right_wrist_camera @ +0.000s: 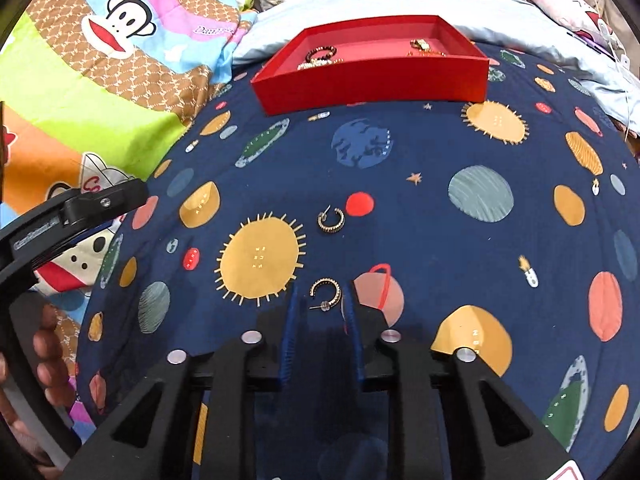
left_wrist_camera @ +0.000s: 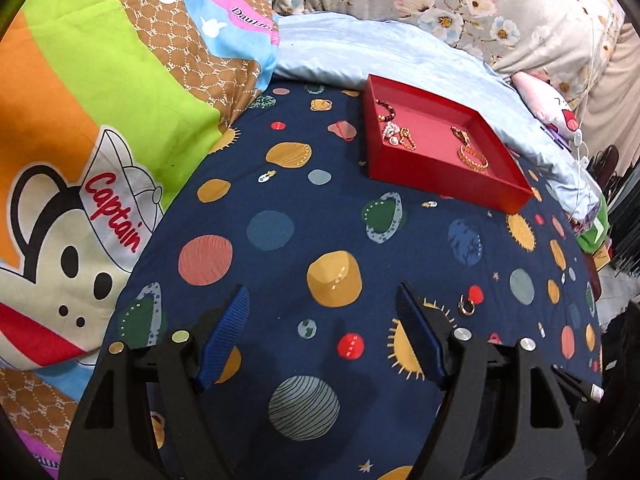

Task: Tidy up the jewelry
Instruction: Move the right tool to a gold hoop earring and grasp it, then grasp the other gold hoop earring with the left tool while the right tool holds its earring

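A red tray [left_wrist_camera: 436, 184] lies on the navy planet-print bedsheet and holds a bead bracelet, a pearl piece and gold chains [left_wrist_camera: 474, 158]; it also shows in the right wrist view [right_wrist_camera: 372, 84]. Two gold hoop earrings lie on the sheet: one [right_wrist_camera: 331, 220] farther out, one [right_wrist_camera: 326, 293] between the blue fingertips of my right gripper [right_wrist_camera: 322, 300], whose jaws stand narrowly apart around it and do not clamp it. My left gripper [left_wrist_camera: 322, 300] is wide open and empty above the sheet; one earring [left_wrist_camera: 466, 306] lies to its right.
A bright cartoon-monkey quilt [left_wrist_camera: 80, 120] is bunched at the left. A pale blue pillow [left_wrist_camera: 400, 52] and floral bedding [left_wrist_camera: 500, 4] lie behind the tray. The bed's edge drops off at the right. The left gripper's body [right_wrist_camera: 72, 216] shows at the left of the right wrist view.
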